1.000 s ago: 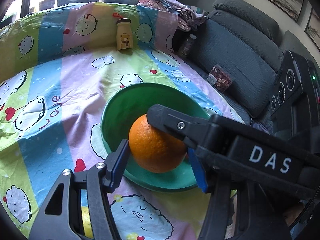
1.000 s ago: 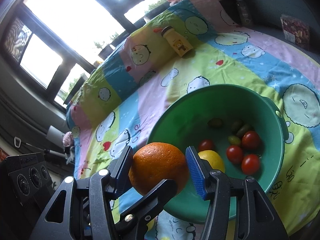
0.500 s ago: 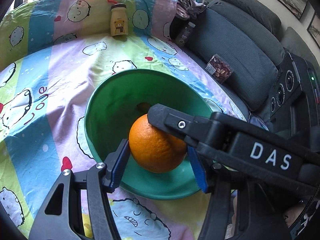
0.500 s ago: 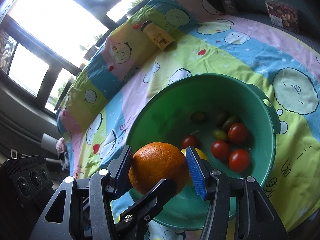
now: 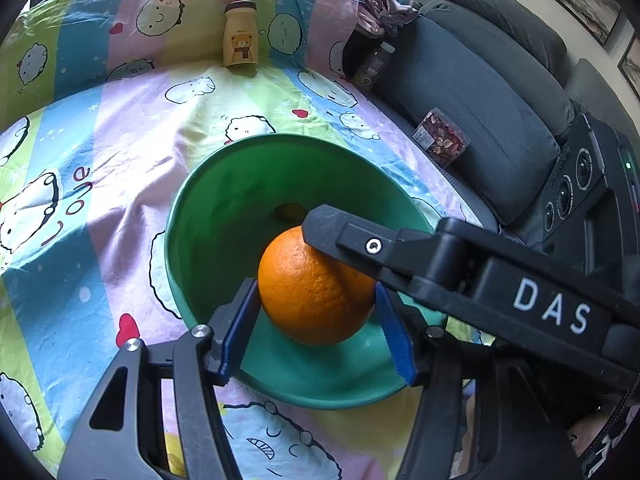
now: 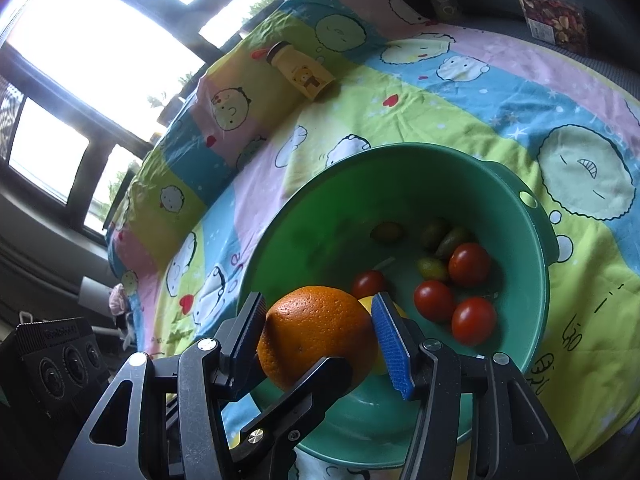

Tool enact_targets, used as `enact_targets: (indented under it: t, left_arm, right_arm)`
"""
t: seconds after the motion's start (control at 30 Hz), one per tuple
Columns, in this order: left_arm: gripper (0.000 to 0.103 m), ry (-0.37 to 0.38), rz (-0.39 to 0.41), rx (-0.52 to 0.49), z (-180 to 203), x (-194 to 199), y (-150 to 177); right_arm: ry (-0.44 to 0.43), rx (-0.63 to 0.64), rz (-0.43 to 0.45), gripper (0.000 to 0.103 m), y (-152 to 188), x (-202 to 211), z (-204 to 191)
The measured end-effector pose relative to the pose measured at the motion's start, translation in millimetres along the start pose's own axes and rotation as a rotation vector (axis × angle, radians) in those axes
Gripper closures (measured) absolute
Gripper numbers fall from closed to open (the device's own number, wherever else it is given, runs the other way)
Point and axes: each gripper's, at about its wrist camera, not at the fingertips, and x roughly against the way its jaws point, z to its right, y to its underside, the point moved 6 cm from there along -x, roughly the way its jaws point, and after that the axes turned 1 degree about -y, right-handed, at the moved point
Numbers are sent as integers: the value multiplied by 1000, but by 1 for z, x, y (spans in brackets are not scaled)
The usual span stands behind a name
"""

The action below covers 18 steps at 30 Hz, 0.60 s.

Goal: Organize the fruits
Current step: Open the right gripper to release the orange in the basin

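Over the green bowl (image 6: 536, 240), both tools clamp the orange (image 5: 316, 288) (round, no long axis).

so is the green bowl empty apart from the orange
No, the right wrist view shows red tomatoes and small green fruits already lying in the green bowl.

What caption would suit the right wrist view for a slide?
Two hand-held grippers hold one orange above a green basin containing cherry tomatoes.
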Motion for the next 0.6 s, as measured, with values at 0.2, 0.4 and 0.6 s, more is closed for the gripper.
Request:
enact_targets:
  t: [0.2,0.4,0.6]
  left_arm:
    - [42,-16,3,12,-5,2,-2]
    - [41,-78,32,16,-14,10,-6]
    - [40,-38,48,54,-19,18,-5]
  right_arm:
    - [27,3,22,45,-2,3,0]
    - [51,-3,26,45,-2,3,3]
    - [52,9,25,45,-1,4,1]
